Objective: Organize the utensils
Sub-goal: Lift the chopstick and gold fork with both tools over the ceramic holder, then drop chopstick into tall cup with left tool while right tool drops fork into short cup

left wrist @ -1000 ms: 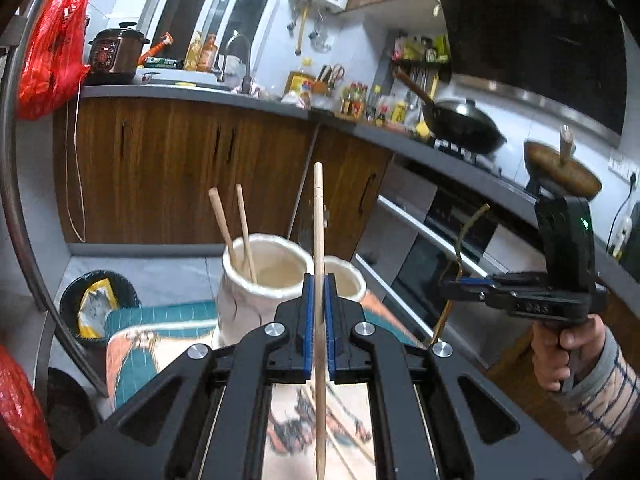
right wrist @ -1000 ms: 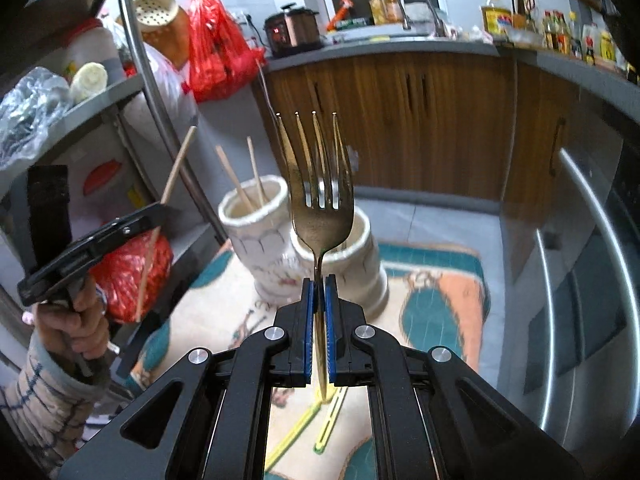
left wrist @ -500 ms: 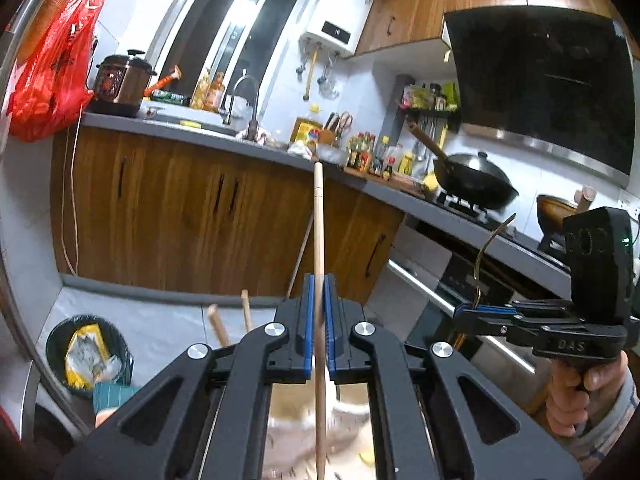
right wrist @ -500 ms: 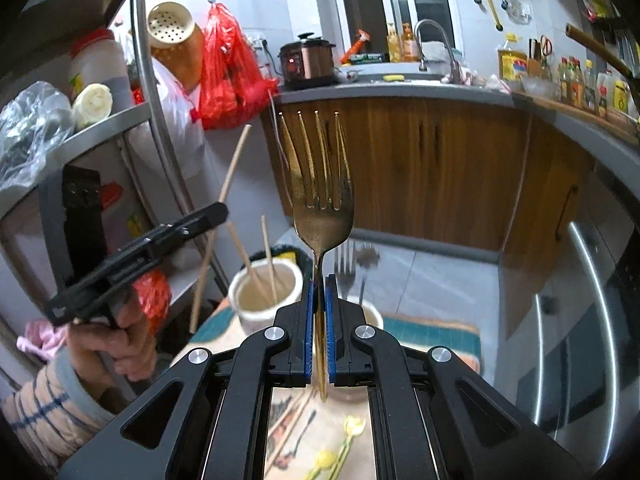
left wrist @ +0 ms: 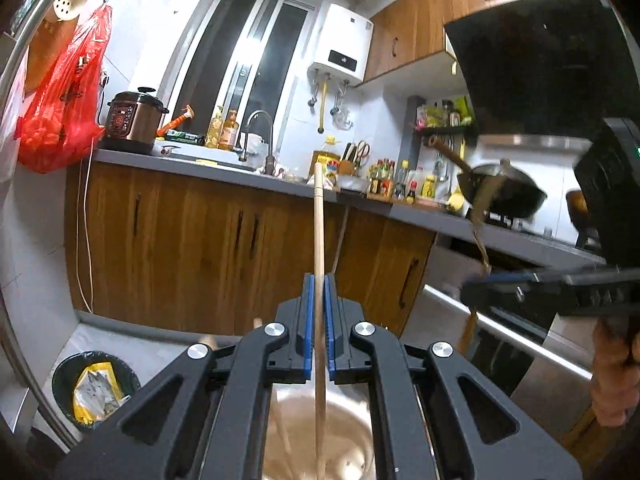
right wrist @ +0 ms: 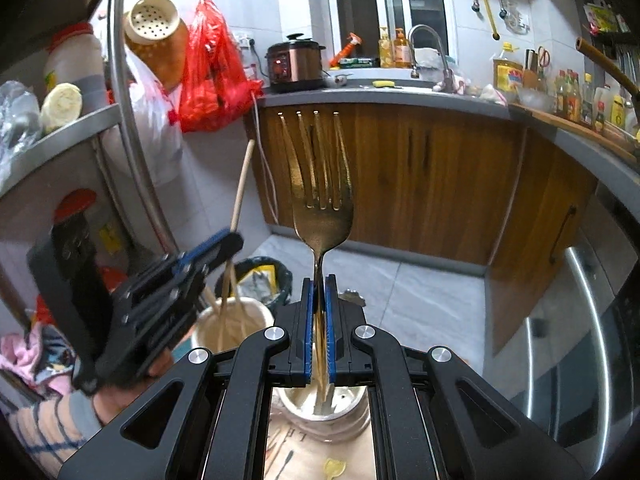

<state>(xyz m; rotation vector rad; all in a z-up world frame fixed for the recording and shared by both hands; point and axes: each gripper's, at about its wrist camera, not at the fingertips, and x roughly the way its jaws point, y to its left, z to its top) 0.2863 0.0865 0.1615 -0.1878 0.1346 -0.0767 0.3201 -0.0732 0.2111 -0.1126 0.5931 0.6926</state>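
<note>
- Holding chopstick (left wrist: 318, 240) upright: left gripper (left wrist: 318, 320) fingers clamped mid-shaft, lower end inside left ceramic holder (right wrist: 256, 312) directly below.
- Right gripper (right wrist: 319, 320) fingers clamped on fork (right wrist: 322, 208) handle, tines up, long axis vertical, handle tip over right holder (right wrist: 352, 416) mouth.

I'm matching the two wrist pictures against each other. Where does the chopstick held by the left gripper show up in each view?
Left wrist: the chopstick stands upright at centre, clamped in the left gripper.
Right wrist: it slants at left, above the holder.
Shared landmark: pressure cooker.
</note>
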